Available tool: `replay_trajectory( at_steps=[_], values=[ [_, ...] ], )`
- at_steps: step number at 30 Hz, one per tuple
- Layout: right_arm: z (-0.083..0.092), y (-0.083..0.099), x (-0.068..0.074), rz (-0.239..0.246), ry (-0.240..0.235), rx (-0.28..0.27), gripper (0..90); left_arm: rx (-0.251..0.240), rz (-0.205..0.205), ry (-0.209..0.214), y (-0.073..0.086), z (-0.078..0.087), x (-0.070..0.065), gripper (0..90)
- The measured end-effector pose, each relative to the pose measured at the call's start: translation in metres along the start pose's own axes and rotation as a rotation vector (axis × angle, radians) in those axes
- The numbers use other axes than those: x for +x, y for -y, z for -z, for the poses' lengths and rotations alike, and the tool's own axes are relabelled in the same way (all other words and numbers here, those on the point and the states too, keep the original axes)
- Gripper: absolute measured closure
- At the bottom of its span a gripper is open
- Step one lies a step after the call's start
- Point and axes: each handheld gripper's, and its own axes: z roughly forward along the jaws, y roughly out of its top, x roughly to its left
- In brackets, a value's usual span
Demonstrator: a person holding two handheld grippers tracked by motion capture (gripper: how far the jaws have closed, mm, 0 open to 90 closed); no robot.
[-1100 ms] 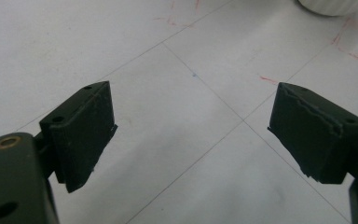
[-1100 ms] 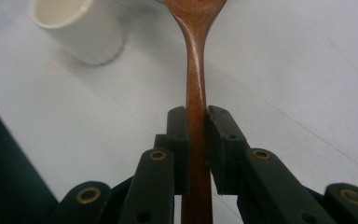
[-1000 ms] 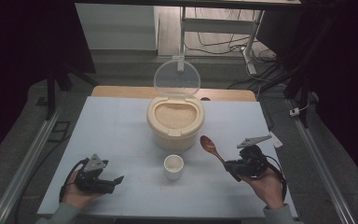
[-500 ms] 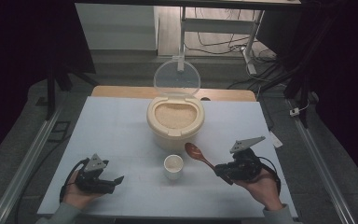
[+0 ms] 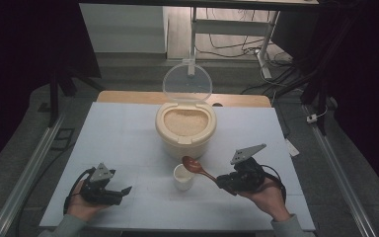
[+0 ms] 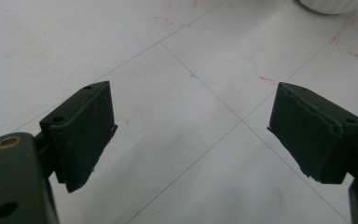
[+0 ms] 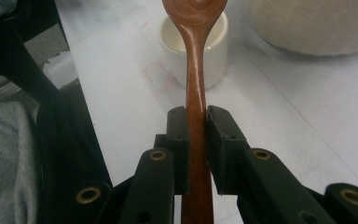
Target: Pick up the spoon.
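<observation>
Open table (image 5: 128,143) at left; cup (image 5: 183,177) and rice container (image 5: 185,129) block centre.

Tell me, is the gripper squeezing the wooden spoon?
Touching. In the right gripper view, the right gripper has both black jaws pressed flat against the wooden spoon handle, with no gap on either side, above the small white cup.

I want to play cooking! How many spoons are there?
1. The spoon is held in the right gripper, its bowl over the little cup near the rice pot.
</observation>
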Motion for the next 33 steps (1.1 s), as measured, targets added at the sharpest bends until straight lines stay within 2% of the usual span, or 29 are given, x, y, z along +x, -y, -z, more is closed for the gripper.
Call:
replay_trajectory(
  at_steps=[9,11,20,21,33],
  values=[
    [-0.015,-0.019,0.009,0.075,-0.020,0.033,78.7,-0.001,-0.001,-0.002,0.000,0.000,-0.001,14.0],
    [-0.015,-0.020,0.010,0.077,-0.022,0.036,78.8,0.000,-0.001,0.000,-0.001,0.000,-0.001,14.0],
    [-0.028,-0.035,0.015,0.143,-0.032,0.055,78.7,-0.002,0.001,-0.002,-0.001,0.000,-0.001,14.1],
    [-0.030,-0.038,0.016,0.162,-0.033,0.060,78.7,-0.002,0.000,-0.002,-0.001,0.000,-0.001,14.0],
    [-0.034,-0.041,0.017,0.168,-0.038,0.066,78.7,-0.018,-0.012,0.000,-0.005,0.005,-0.003,14.0]
  ],
)
